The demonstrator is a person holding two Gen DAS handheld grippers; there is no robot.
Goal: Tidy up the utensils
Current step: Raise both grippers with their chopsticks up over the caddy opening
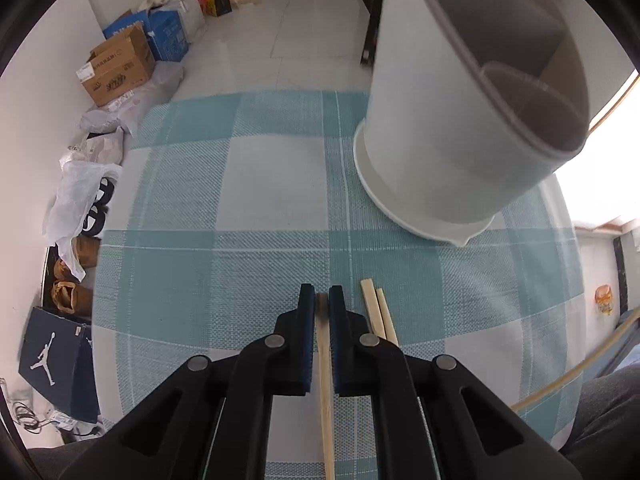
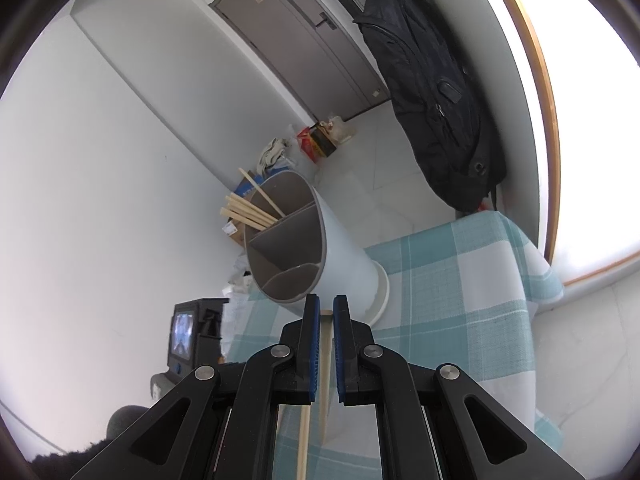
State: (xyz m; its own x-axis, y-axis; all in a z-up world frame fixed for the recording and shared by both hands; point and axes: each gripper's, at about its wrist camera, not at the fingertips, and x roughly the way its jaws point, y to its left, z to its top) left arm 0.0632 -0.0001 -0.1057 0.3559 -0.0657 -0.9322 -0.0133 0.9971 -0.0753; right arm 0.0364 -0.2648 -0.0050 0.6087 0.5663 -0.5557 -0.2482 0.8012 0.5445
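My left gripper (image 1: 321, 295) points down at the checked tablecloth (image 1: 224, 184) and is shut on one wooden chopstick (image 1: 325, 364) that runs back between its blue pads. Two more chopsticks (image 1: 379, 314) lie side by side on the cloth just right of that gripper. A white utensil holder (image 1: 448, 128) with grey divided compartments stands at the upper right. In the right wrist view my right gripper (image 2: 326, 305) is shut on another chopstick (image 2: 325, 344), just in front of the holder (image 2: 340, 252). Several chopsticks (image 2: 252, 210) stick out of the holder's far compartment.
Cardboard boxes (image 1: 120, 68), plastic bags and shoes line the wall on the floor left of the table. A black backpack (image 2: 436, 92) hangs by the window beyond the table's far corner. A black device with a lit screen (image 2: 185, 330) sits left of the right gripper.
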